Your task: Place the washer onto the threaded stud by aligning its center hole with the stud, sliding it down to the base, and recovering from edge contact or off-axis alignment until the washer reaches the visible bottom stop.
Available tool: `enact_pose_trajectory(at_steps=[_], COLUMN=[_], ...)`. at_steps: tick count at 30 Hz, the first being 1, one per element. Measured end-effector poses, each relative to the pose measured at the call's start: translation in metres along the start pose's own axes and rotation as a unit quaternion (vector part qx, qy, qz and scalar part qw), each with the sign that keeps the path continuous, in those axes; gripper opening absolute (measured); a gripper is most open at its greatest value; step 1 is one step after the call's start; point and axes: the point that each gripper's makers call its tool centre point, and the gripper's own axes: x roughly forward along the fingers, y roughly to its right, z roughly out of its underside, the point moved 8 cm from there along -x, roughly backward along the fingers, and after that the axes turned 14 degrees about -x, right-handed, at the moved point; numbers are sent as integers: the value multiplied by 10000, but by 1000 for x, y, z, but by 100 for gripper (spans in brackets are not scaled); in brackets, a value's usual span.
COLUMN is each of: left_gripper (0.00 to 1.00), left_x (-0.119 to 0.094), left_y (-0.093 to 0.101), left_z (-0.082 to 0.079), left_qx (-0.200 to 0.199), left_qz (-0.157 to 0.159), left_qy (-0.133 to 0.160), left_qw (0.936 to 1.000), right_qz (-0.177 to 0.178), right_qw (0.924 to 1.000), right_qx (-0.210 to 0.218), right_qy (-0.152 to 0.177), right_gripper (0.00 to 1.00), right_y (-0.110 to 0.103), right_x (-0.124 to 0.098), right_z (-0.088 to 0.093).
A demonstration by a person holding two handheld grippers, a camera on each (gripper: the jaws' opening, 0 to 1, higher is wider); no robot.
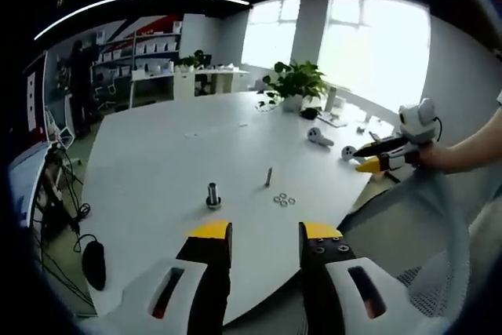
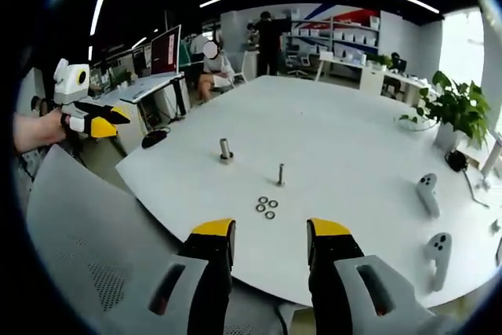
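Both the left gripper and the right gripper hover spread and empty at the white table's near edge, the three washers lying just ahead on it, the threaded stud upright just beyond them.

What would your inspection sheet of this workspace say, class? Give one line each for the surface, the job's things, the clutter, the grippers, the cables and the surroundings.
Surface: white table, mostly bare.
Job's things: three washers lying loose in a cluster; thin threaded stud upright beyond them, nothing on it; thicker stud on a base upright nearby.
Clutter: two white controllers and a potted plant toward the far edge.
Grippers: left gripper and right gripper both open, empty, held off the table's near edge.
Cables: black cables hanging beside the table.
Surroundings: grey mesh chair, shelving, bright windows, a person standing far back.
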Motion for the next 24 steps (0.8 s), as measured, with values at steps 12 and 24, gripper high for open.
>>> enact_pose_trajectory(at_steps=[12,24], left_gripper=[32,30], left_x=[0,6], left_y=[15,21], left_z=[5,13], left_qx=[0,247], left_qz=[63,193], left_qy=[69,-20], left_qw=[10000,9995], right_qz=[27,-17], right_qw=[10000,10000], right_qx=[-11,18], right_qy=[0,-4], right_gripper=[39,39], right_y=[1,1], right_x=[0,1], right_z=[0,0])
